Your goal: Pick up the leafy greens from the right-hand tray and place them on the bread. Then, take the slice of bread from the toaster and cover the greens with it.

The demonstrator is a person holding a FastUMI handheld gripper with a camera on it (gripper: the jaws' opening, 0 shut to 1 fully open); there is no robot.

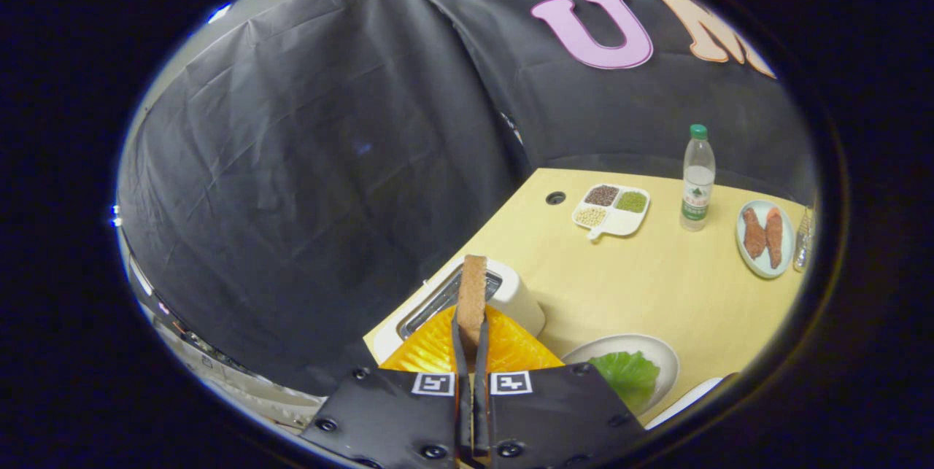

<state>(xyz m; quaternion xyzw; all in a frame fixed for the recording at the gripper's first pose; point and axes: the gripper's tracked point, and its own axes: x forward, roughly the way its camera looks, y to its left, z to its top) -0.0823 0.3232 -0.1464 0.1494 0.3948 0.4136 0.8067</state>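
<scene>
Hand-held gripper [471,352] clamped on a brown bread slice [471,297], edge-on and upright above the white toaster [511,294]; the green lettuce leaf [626,374] on its white plate [660,352] lies just right, on the worktop [642,287].

The white toaster [511,294] is partly hidden behind the gripper [471,338] fingers. A clear object [803,239] — perhaps glass — is cut off beside the fish plate [762,265].

dim booth, table [657,272] evenly lit from above; strong fisheye bending at edges, focus sharp.
</scene>
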